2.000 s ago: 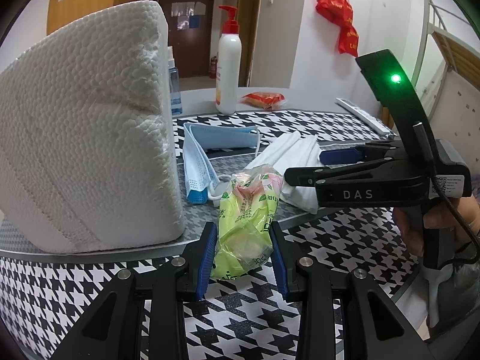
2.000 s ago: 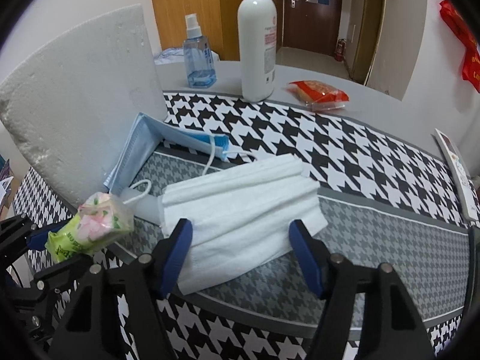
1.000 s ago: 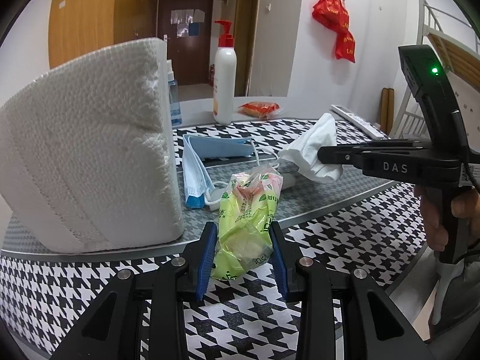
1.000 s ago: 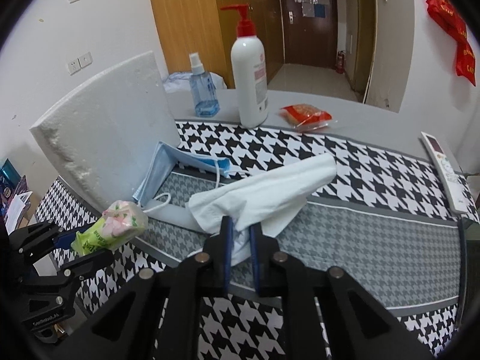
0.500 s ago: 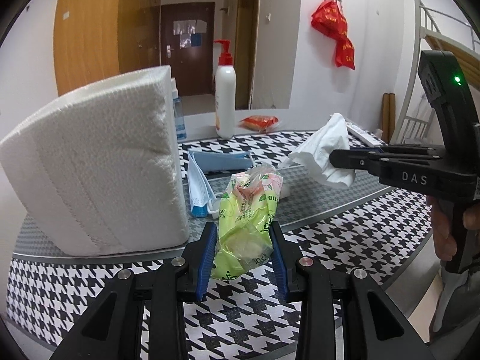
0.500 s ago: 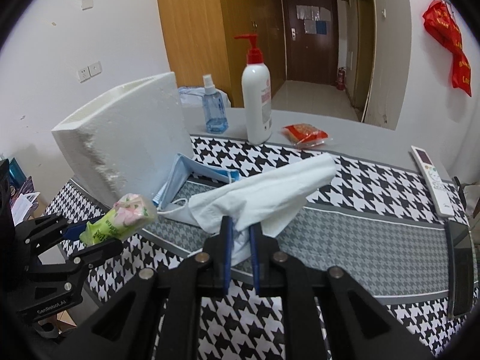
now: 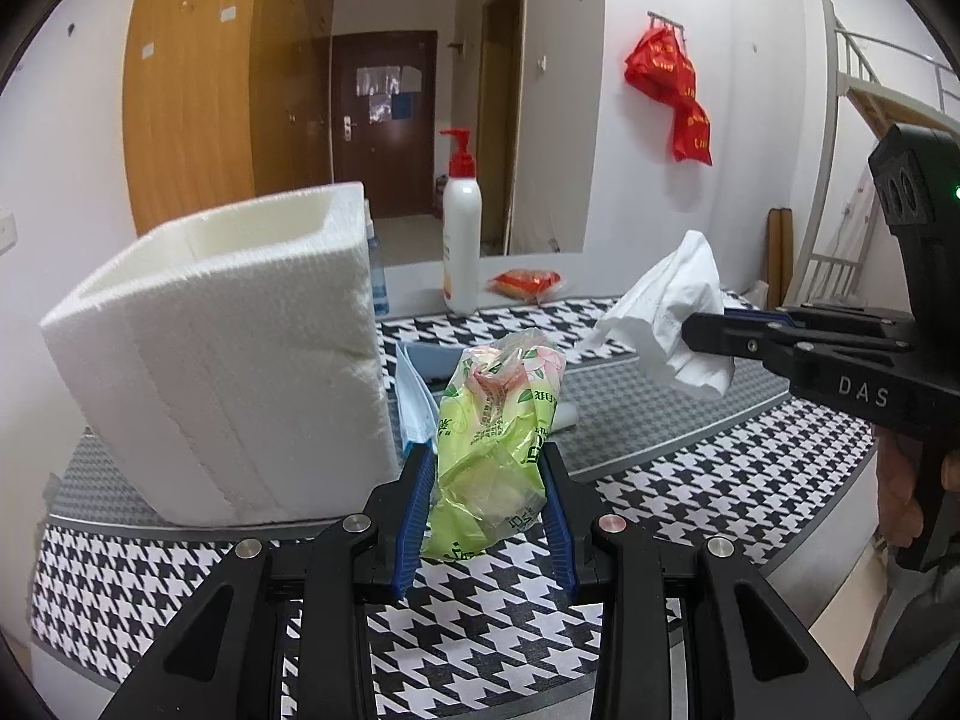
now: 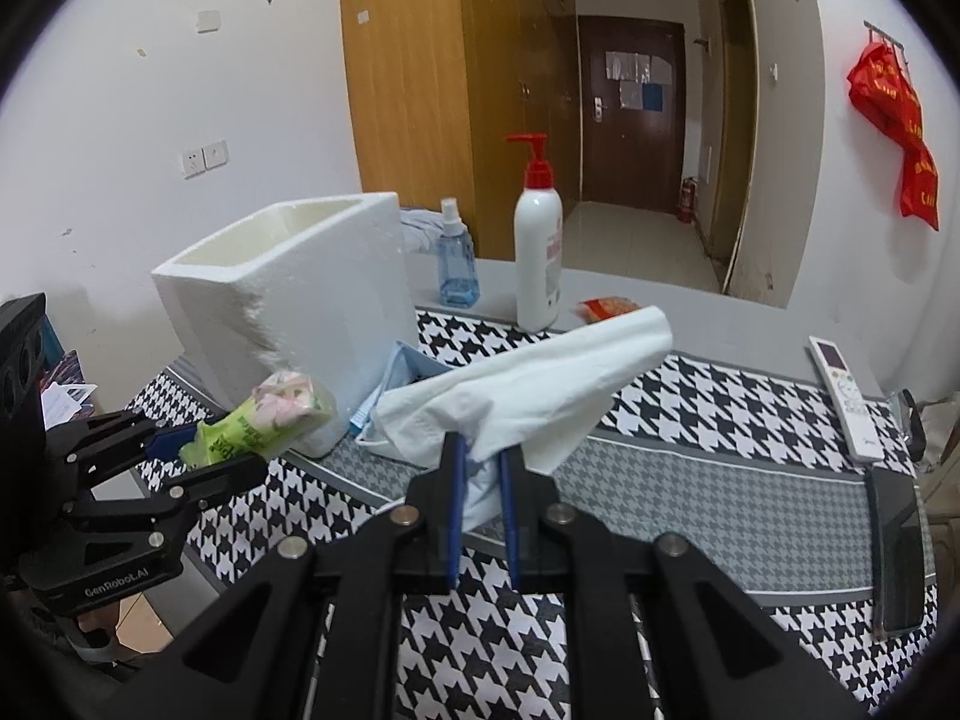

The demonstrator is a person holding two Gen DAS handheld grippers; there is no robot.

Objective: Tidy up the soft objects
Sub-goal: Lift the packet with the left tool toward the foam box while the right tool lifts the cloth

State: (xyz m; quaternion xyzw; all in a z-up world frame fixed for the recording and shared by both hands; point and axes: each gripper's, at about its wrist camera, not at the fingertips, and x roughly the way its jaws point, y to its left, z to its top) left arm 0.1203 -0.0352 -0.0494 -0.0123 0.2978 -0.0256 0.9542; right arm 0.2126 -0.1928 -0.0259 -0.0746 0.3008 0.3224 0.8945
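My left gripper (image 7: 487, 468) is shut on a green tissue pack (image 7: 498, 438), held above the table's front edge; the same pack (image 8: 264, 414) shows at the left of the right wrist view. My right gripper (image 8: 480, 450) is shut on a white folded tissue (image 8: 528, 390), lifted off the table; that tissue (image 7: 672, 318) hangs to the right in the left wrist view. A white foam box (image 7: 228, 372) with an open top stands at the left. A blue face mask (image 7: 414, 396) lies beside the box, partly hidden by the pack.
A white pump bottle (image 8: 538, 252) and a blue spray bottle (image 8: 456, 264) stand at the back. A red snack packet (image 8: 609, 307) lies behind the tissue. A remote (image 8: 846, 396) and a dark phone (image 8: 897, 546) lie at the right on the houndstooth cloth (image 8: 720, 480).
Both grippers have risen with their loads; the box's open top now shows. The right gripper has lifted the white tissue higher off the table.
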